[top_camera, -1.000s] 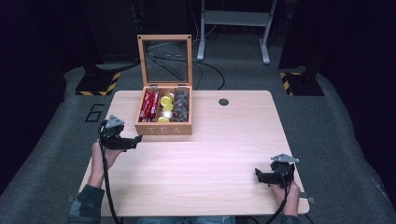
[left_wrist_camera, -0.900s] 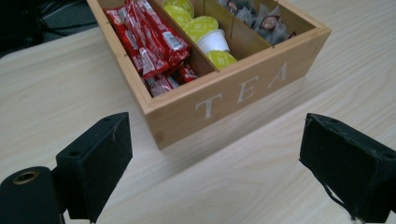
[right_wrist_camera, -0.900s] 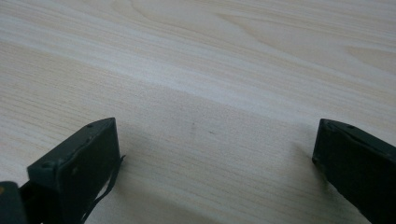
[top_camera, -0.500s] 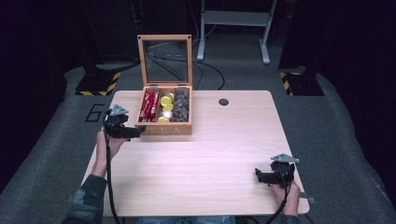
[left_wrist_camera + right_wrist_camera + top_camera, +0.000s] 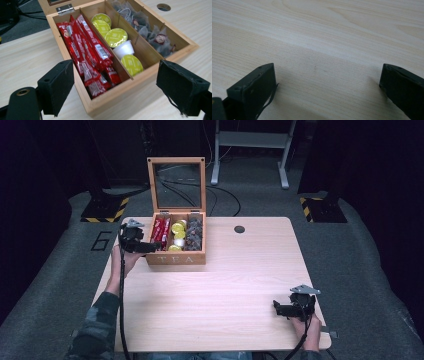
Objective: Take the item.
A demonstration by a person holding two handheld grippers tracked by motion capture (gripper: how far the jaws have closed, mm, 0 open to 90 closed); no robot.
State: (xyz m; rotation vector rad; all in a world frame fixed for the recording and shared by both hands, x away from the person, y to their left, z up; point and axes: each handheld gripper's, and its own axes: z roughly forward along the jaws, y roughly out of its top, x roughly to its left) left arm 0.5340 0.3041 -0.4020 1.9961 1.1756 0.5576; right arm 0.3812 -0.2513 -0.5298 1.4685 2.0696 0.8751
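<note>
While the right tongs [image 5: 286, 309] idle open on the counter [image 5: 220, 285], the left tongs [image 5: 115, 82], empty and narrowing slightly, line up on those light, crinkly, slippery red sachets [image 5: 86, 53] — best pinched mid-bundle.

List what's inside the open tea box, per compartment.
In the wooden tea box: red sachets in one outer compartment, yellow-lidded capsules plus one white capsule on its side in the middle, grey tea bags in the other. Whatever lies beneath these top layers is covered.
</note>
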